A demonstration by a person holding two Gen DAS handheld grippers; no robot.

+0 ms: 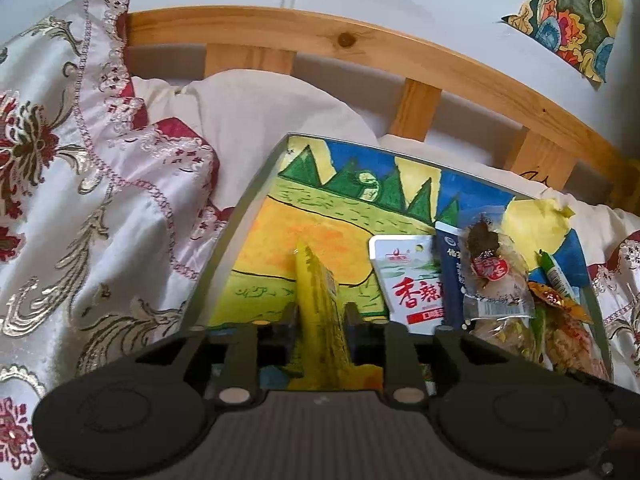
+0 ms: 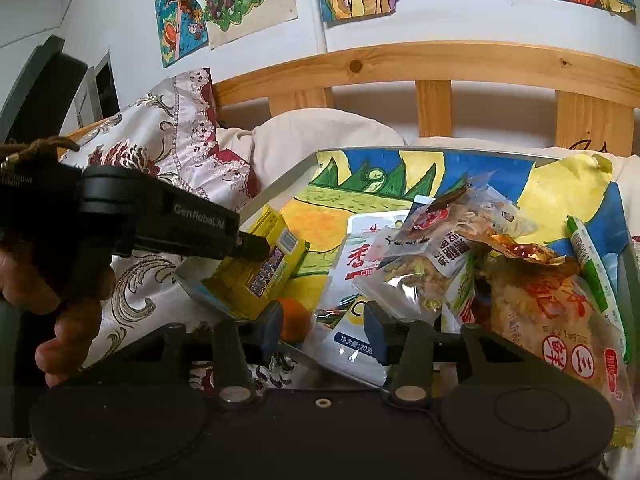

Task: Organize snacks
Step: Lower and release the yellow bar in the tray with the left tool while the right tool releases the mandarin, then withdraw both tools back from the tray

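Yellow snack packet (image 1: pixel 320 300) between left gripper (image 1: pixel 320 316) fingers, near tray edge (image 1: pixel 240 216).

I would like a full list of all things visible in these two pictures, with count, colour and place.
tray: one, grey rim, painted picture inside, on the bed
yellow packet: one, yellow, left part of tray, between the left gripper's fingers
white packet: one, white with red letters, middle of tray
snack pile: several clear and orange packets, right part of tray
orange thing: one, too hidden to identify, near edge
quilt: one, white and red, left
headboard: one, wooden, behind
drawings: several, colourful, on wall
left gripper: one, black
right gripper: one, black
hand: one, holding the left gripper
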